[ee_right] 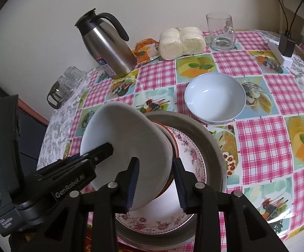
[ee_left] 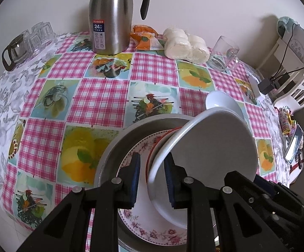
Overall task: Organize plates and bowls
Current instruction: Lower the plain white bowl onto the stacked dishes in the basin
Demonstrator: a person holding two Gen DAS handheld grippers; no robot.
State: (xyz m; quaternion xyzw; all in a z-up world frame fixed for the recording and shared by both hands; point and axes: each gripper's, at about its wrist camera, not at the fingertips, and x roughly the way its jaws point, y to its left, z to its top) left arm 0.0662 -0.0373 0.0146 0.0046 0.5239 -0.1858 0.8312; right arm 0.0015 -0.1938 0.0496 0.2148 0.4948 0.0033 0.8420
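A white dish [ee_right: 126, 130] stands tilted on edge over a stack near the table's front: a metal pan [ee_right: 213, 147], a floral plate [ee_right: 152, 220] in it, and a red-rimmed bowl [ee_right: 174, 145] under the dish. My left gripper [ee_left: 153, 178] is shut on the white dish's [ee_left: 215, 147] rim; in the right wrist view the left gripper [ee_right: 101, 154] grips that rim from the left. My right gripper [ee_right: 156, 178] straddles the near edge, jaws slightly apart, pads not clearly pressing. A white bowl [ee_right: 215, 98] sits upright on the cloth behind the pan.
At the back stand a steel thermos jug [ee_right: 107, 46], an orange packet [ee_right: 145, 52], wrapped white buns [ee_right: 181, 40] and a glass mug [ee_right: 221, 31]. Glass cups [ee_right: 68, 84] crowd the left edge. A charger block [ee_right: 286, 44] sits at the far right.
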